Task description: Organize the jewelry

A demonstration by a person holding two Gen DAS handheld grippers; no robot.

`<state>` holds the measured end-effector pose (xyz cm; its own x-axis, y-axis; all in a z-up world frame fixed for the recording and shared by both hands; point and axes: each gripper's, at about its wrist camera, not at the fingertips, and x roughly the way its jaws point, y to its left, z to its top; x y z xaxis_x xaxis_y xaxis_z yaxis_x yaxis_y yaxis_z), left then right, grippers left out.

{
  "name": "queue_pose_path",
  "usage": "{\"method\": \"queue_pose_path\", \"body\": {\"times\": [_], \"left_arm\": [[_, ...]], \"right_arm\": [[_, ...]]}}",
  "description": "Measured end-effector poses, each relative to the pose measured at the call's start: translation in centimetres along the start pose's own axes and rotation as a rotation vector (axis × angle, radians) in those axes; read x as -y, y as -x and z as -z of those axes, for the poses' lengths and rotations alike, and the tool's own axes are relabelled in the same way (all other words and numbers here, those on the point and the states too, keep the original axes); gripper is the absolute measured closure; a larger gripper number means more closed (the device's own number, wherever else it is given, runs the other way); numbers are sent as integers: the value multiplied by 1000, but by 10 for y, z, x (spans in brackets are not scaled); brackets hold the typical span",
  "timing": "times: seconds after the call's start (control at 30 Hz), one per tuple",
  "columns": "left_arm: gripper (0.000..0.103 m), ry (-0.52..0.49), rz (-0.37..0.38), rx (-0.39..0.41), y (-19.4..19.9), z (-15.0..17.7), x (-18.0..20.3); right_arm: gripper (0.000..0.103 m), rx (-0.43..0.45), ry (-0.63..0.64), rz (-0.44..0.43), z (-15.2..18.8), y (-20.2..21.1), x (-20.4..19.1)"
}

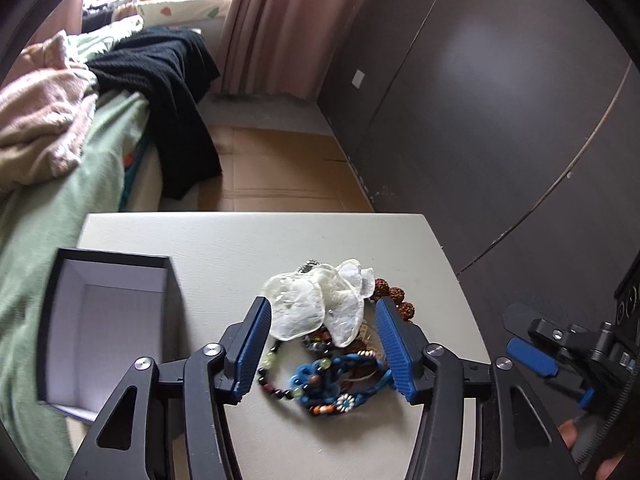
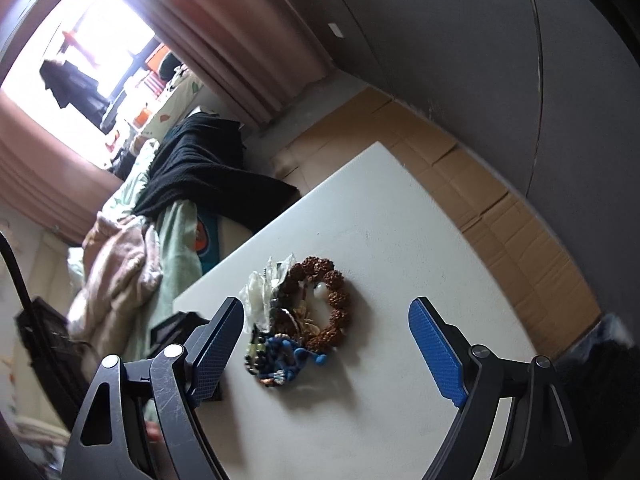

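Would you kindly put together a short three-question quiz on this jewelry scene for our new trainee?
1. True or false: the open black box with a pale lining already holds jewelry.
2. Which item lies furthest from the box: A) translucent white shell-like piece, B) brown knobbly-bead bracelet, C) blue woven bracelet?
3. Fill in: the jewelry pile sits on the white ____.

Key: 1 false, the box is empty; 2 B; 3 table.

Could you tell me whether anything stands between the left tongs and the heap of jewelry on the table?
Nothing visible does. The left tongs are open with the jewelry heap lying between the fingers on the table. The open box stands apart to the side, out of the way.
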<state>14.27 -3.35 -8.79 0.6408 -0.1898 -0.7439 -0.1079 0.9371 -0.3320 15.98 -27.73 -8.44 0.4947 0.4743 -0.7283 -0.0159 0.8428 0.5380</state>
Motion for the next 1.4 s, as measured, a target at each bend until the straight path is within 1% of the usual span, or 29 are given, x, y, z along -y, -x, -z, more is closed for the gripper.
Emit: {"method": "queue_pose_path", "body": {"times": [0.07, 0.13, 0.2, 0.27, 0.37, 0.4, 0.43, 0.47, 0.53, 0.6, 0.67, 0.73, 0.77, 0.8, 0.83, 1.0, 1.07, 1.2, 1.27, 1.3, 1.33, 1.4], "left_arm": [[50, 13, 5, -13, -9, -2, 1], [50, 23, -1, -19, -16, -3, 2], [51, 15, -43, -27, -25, -2, 3], [51, 14, -66, -33, -31, -2, 3], [56, 25, -77, -56, -44, 0, 0], [60, 25, -84, -65, -48, 1, -1], [67, 22, -95, -75, -52, 2, -1], [71, 21, -107, -84, -55, 3, -1], [93, 25, -98, -97, -60, 6, -3], [101, 36, -85, -97, -60, 7, -6], [103, 50, -72, -73, -54, 6, -9], [103, 60, -56, -49, -46, 3, -11], [103, 65, -45, -34, -39, 2, -12], [103, 70, -37, -21, -34, 0, -12], [103, 77, -28, -3, -26, -1, -13], [103, 91, -5, 63, 2, -4, -17], [103, 99, 7, 87, 14, -3, -19], [103, 109, 15, 129, 34, -2, -24], [103, 115, 18, 146, 42, -2, -27], [103, 117, 19, 154, 46, -2, -29], [103, 119, 19, 158, 48, -1, -30], [103, 124, 19, 163, 52, -2, -35]], "right_arm": [[17, -10, -32, -16, -1, -3, 4], [17, -24, -67, -54, -1, -7, 7], [17, -49, -113, -97, 0, -13, 10], [17, -64, -143, -102, 1, -19, 12], [17, -75, -177, -99, 2, -26, 15], [17, -79, -189, -104, 3, -30, 15], [17, -81, -194, -103, 3, -32, 15], [17, -83, -195, -100, 3, -34, 15], [17, -88, -187, -96, 3, -38, 12], [18, -90, -176, -100, 2, -41, 10], [26, -91, -151, -108, 1, -45, 5], [37, -104, -135, -118, 0, -52, 2], [40, -112, -129, -126, 0, -55, 1], [47, -124, -119, -132, 0, -59, 0], [52, -136, -111, -135, 0, -63, -1], [58, -167, -61, -131, 4, -73, -12], [59, -179, -42, -125, 6, -77, -17], [67, -205, -15, -85, 11, -89, -21], [68, -215, -17, -76, 12, -94, -21], [73, -219, -14, -70, 12, -97, -22], [83, -225, -9, -69, 13, -98, -21], [94, -231, -13, -75, 15, -99, -19]]}}
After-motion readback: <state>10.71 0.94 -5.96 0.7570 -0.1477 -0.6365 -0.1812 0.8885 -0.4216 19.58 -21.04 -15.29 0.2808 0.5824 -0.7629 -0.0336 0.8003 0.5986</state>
